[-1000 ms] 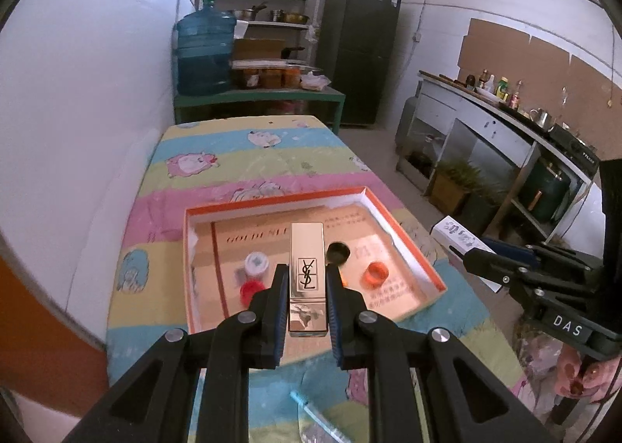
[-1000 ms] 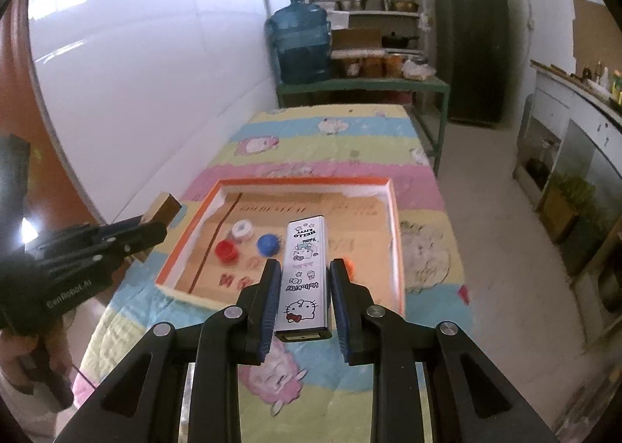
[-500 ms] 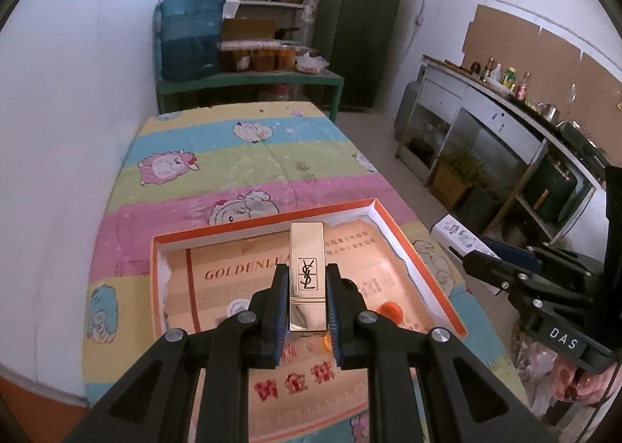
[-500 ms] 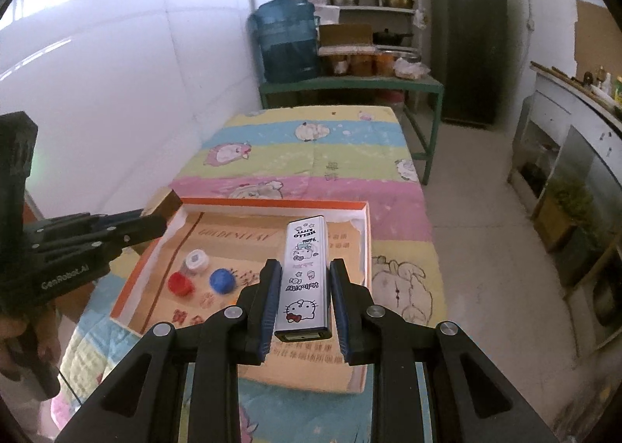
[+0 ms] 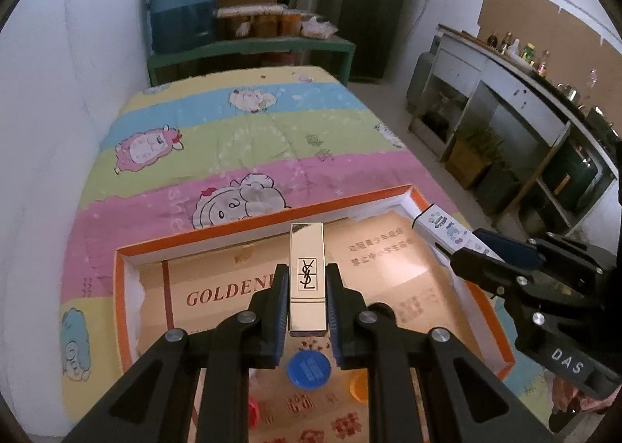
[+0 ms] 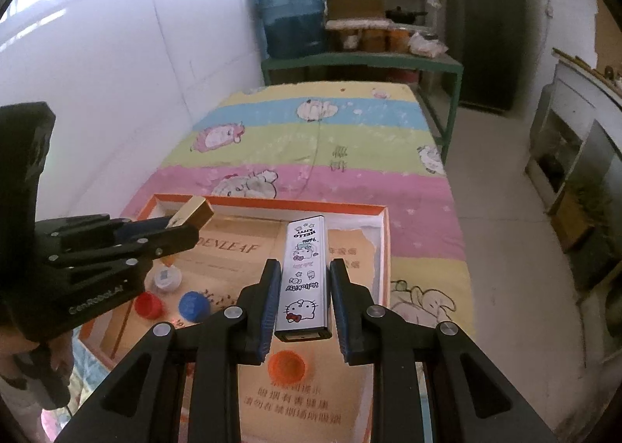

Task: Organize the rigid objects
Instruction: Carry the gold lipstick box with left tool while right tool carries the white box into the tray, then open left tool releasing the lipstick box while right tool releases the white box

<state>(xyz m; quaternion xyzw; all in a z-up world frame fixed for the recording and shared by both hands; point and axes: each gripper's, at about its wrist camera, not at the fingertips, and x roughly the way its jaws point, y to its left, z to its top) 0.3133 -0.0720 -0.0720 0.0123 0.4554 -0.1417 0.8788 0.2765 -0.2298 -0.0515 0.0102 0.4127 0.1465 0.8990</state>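
Left wrist view shows the gold lipstick case [image 5: 306,275] clamped between your left gripper [image 5: 306,310] fingers, over the orange-rimmed box [image 5: 120,287]. Your right gripper [image 6: 305,305] grasps the Hello Kitty case [image 6: 304,274] above that box. Bottle caps [image 6: 193,306] already lie beneath the fingers; I judge both cases remain to be set down.

gold lipstick case [image 5: 306,275]: YSL | white tin [image 6: 304,275]: HELLO KITTY | box liner [image 5: 217,293]: GOLDEN
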